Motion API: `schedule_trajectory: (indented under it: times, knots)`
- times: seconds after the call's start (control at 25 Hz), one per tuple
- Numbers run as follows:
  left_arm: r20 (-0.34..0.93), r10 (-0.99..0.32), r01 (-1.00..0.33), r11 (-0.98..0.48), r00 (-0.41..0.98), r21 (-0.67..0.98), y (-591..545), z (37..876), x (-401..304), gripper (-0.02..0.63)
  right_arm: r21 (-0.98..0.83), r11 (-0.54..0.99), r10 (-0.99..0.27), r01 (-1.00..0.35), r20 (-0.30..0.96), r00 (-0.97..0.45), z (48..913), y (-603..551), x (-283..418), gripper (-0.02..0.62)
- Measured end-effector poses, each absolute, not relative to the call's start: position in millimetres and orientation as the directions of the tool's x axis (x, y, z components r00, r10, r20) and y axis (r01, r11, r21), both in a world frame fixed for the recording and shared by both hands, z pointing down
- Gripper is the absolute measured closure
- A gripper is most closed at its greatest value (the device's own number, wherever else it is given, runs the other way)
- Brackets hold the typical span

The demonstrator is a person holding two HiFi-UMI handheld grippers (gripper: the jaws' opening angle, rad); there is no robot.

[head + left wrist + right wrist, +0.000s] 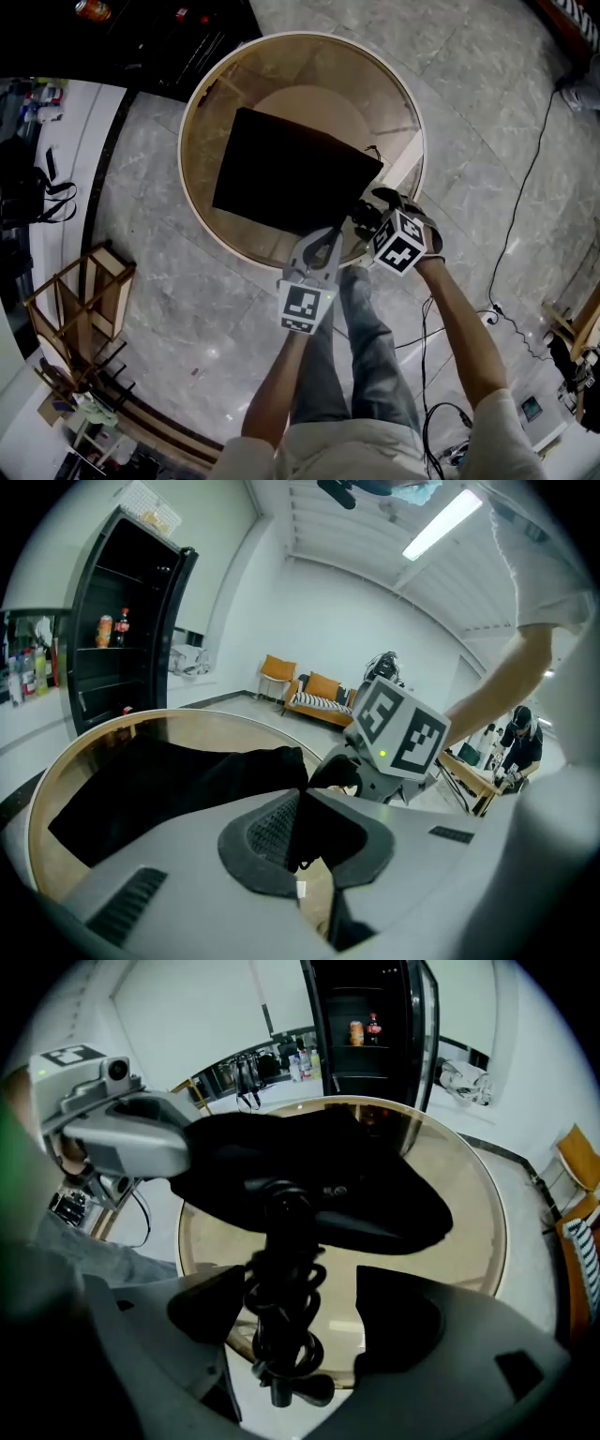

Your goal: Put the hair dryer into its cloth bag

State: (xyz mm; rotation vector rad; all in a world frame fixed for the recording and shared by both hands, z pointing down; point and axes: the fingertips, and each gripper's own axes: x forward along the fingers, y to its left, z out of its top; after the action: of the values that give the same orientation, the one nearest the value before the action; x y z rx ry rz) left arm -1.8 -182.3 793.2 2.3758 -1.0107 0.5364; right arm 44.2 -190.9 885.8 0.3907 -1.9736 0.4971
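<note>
pinching the mouth of the limp, light cloth bag in our closed left tool on the bench, we judge the hair dryer rigid and heavier, mostly inside, its cord-wrapped handle between our wide-open right tool pads, the firmest hold.

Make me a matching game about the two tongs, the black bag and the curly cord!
Things:
1. left tongs
2. right tongs
3. cloth bag
4. hair dryer cord

States:
A. bundled in loops
B. lying on the round table
C. wide open
D. shut on the bag's edge

Pairs: 1-D, 2-C, 3-B, 4-A
</note>
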Motion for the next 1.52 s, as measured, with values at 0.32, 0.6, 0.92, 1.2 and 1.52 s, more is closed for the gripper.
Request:
schedule_trajectory:
  times: [0.32,0.6,0.92,1.2,1.52]
  knots:
    - [0.539,-0.538,-0.74,-0.613,0.648,0.277,-181,795,-1,0.563,-0.172,0.847,-0.056,-0.503,0.912,-0.407,891,-167,68,0.236]
    - [0.541,-0.532,-0.736,-0.619,0.651,0.276,-180,796,3,0.563,-0.068,0.881,-0.105,-0.469,0.937,-0.334,909,-171,72,0.289]
    - [0.54,-0.534,-0.737,-0.616,0.651,0.28,-180,796,1,0.563,-0.078,0.913,-0.077,-0.401,0.931,-0.357,903,-169,64,0.38]
    - [0.515,-0.531,-0.719,-0.632,0.673,0.289,-183,787,6,0.563,-0.03,0.926,-0.148,-0.377,0.889,-0.434,866,-184,42,0.397]
    - [0.471,-0.511,-0.678,-0.665,0.719,0.314,-183,775,15,0.563,-0.063,0.918,-0.165,-0.391,0.837,-0.521,853,-198,17,0.402]
